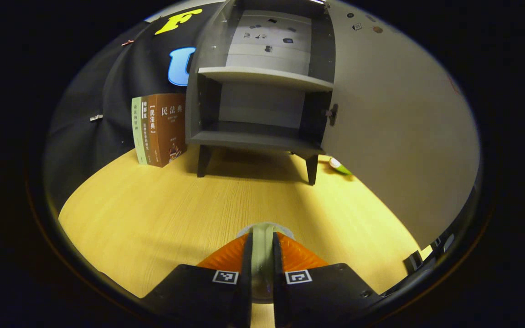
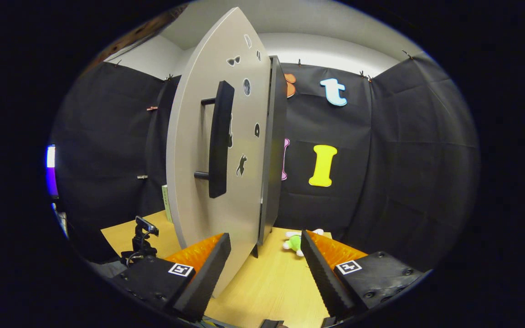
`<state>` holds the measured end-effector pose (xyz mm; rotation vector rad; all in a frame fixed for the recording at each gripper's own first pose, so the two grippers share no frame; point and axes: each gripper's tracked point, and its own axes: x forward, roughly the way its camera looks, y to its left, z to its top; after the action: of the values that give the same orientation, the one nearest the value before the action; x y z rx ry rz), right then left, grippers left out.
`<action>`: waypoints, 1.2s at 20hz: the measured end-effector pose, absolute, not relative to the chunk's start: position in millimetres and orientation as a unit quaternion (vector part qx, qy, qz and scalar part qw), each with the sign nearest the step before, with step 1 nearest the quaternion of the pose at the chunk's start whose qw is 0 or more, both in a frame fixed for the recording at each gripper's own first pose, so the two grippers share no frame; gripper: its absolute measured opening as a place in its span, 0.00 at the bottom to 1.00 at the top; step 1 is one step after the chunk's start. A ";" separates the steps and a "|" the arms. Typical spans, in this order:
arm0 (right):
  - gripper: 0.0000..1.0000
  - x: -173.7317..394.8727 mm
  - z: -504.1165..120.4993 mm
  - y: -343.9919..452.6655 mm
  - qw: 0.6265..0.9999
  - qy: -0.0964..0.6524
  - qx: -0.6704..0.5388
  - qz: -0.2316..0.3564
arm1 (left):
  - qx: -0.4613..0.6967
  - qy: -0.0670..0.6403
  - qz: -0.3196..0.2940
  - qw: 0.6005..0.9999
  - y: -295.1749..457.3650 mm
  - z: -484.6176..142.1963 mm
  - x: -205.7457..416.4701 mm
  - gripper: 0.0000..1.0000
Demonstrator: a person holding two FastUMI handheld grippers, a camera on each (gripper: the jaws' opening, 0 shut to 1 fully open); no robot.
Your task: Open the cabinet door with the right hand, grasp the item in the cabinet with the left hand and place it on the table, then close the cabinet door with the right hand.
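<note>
The cabinet (image 1: 262, 86) stands on the wooden table (image 1: 162, 214) with both shelves bare, and its door (image 2: 198, 182) is swung wide open. In the left gripper view the left gripper (image 1: 262, 264) sits low over the table with its fingers (image 1: 245, 273) pressed on a pale, translucent item (image 1: 262, 248), so the item is out of the cabinet and at or just above the tabletop in front of it; whether it already rests on the wood I cannot tell.

The step in hand looks like the set-down. To do it well, lower until the item bears on the table, part the fingers only then, and draw straight back so nothing tips or drags.

The item's narrow visible face runs along the fingers, pointing away toward the cabinet; its true long axis is hidden by the grip.

In the right gripper view the right gripper (image 2: 262, 269) is spread wide with nothing in it, close to the door's lower edge, the dark bar handle (image 2: 219, 139) above it. A green plush toy (image 2: 295, 242) lies beyond, and books (image 1: 160, 130) stand left of the cabinet.
</note>
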<state>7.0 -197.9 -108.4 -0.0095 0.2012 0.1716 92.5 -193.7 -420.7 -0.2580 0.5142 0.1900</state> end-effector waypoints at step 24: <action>0.97 11.7 -87.7 -188.0 0.990 0.078 0.019 0.116 | -0.086 0.197 0.102 0.971 -173.1 -337.1 74.1 0.95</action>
<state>11.7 -188.0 -87.7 0.0380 0.1567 0.2321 74.1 -173.1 -337.1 -0.1740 0.3978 0.2064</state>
